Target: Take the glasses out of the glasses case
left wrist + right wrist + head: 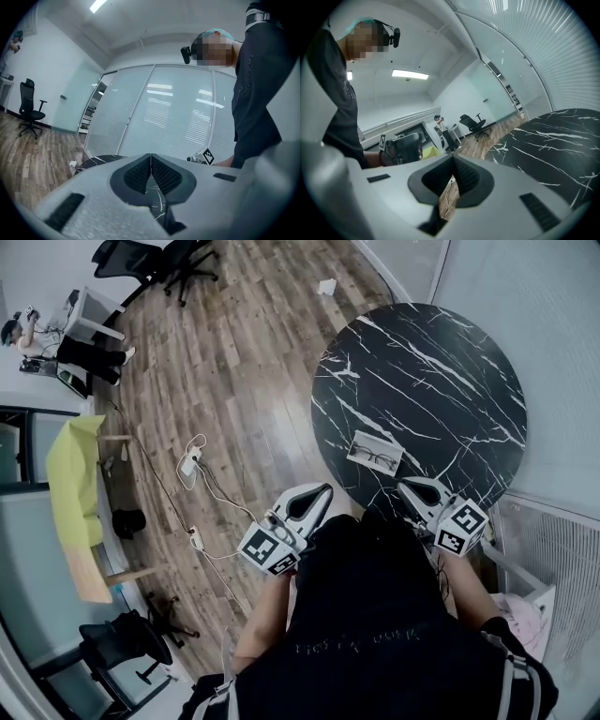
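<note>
Fingers of the left gripper point(151, 161) are pressed together along their ribbed pads, tip against tip, with nothing between them; those of the right gripper point(453, 163) meet the same way and are likewise empty. From the head view, both grippers are held close to the person's body, the left one point(322, 493) beside the edge of the round black marble table point(450, 352), the right one point(407, 487) at its near rim. The glasses point(379, 458) lie apart from both grippers, on the near part of the tabletop: a thin dark frame resting flat on a pale rectangle point(361, 443), set askew; whether that rectangle is the case I cannot tell.
</note>
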